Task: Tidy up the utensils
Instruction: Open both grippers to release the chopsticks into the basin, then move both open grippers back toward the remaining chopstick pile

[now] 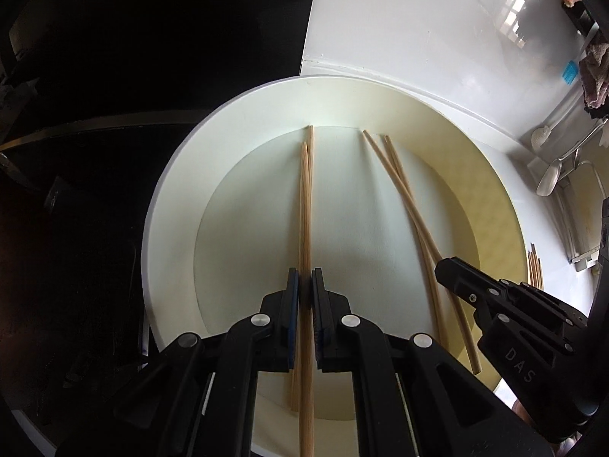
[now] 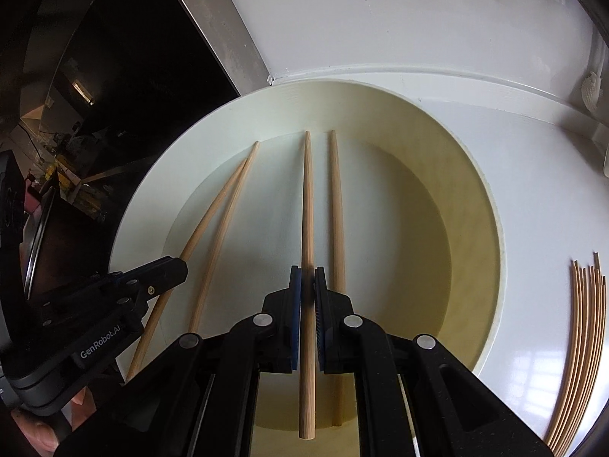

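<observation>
A big round cream plate [image 1: 171, 190] fills both views. My left gripper [image 1: 304, 291] is shut on one wooden chopstick [image 1: 309, 190], which points away over the plate. A second chopstick [image 1: 303, 175] lies close beside it on the left. My right gripper [image 2: 307, 289] is shut on another chopstick [image 2: 307, 198], with a loose one [image 2: 337, 209] in the plate just to its right. Each wrist view shows the other hand: the right gripper [image 1: 449, 268] at the lower right, the left gripper [image 2: 177, 264] at the lower left, each at its own pair of sticks.
A bundle of several chopsticks [image 2: 582, 342] lies on the white counter [image 2: 380, 19] right of the plate [image 2: 152, 190]. Spoons [image 1: 548, 179] and a cloth [image 1: 595, 76] sit at the far right. A dark, steel-edged surface [image 1: 114, 76] borders the plate on the left.
</observation>
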Demonstrator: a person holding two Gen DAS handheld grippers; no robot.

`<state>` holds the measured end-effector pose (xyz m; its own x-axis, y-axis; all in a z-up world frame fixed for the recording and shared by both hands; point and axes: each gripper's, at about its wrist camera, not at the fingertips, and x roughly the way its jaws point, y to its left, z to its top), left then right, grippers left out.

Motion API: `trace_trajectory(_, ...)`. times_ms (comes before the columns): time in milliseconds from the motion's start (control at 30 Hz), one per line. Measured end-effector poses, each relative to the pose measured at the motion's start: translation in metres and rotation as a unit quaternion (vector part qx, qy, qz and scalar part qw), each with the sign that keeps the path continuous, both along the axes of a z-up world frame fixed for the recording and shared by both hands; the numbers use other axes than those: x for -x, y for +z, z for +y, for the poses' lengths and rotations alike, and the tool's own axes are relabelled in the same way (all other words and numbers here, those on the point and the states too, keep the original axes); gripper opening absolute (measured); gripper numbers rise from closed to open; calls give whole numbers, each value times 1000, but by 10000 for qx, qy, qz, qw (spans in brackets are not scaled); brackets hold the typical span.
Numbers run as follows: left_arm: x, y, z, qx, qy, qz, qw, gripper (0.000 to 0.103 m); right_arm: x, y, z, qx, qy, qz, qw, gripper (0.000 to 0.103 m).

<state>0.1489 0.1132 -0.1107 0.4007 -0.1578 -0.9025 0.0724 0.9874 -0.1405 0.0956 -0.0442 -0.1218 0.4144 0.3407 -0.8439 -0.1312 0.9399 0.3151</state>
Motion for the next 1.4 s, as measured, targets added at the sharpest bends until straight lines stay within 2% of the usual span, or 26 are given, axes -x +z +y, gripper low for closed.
trace_trajectory(667, -9, -21, 4, -42, -51, 174, 9998, 14, -13, -21, 9, 84, -25, 261, 9996, 7)
trace_trajectory(767, -9, -20, 5, -68, -21, 163, 9998, 26, -14, -20, 8, 48, -31, 262, 9996, 12)
trace_trajectory(867, -7, -11, 5, -62, 10, -24, 10000, 39, -11, -13, 3, -32, -86, 146, 9999, 23)
trace_trajectory(933, -3, -4, 7, -105, 59, -175, 9998, 63, -7, -8, -2, -81, -111, 67, 9999, 26)
trace_trajectory(967, -1, 0, 8, -99, 88, -246, 9996, 67, -5, -5, -4, -79, -128, 40, 9999, 26)
trace_trajectory(1200, 8, 18, 22, -15, 225, -370, 9991, 71, 20, 15, -23, -196, -281, -213, 9992, 29)
trace_trajectory(1333, 18, 36, 26, -141, 271, -732, 9968, 71, 44, 33, -32, -190, -249, -485, 9983, 33)
trace_trajectory(1400, 24, 46, 24, -253, 255, -912, 9952, 76, 54, 41, -36, -144, -250, -603, 9978, 36)
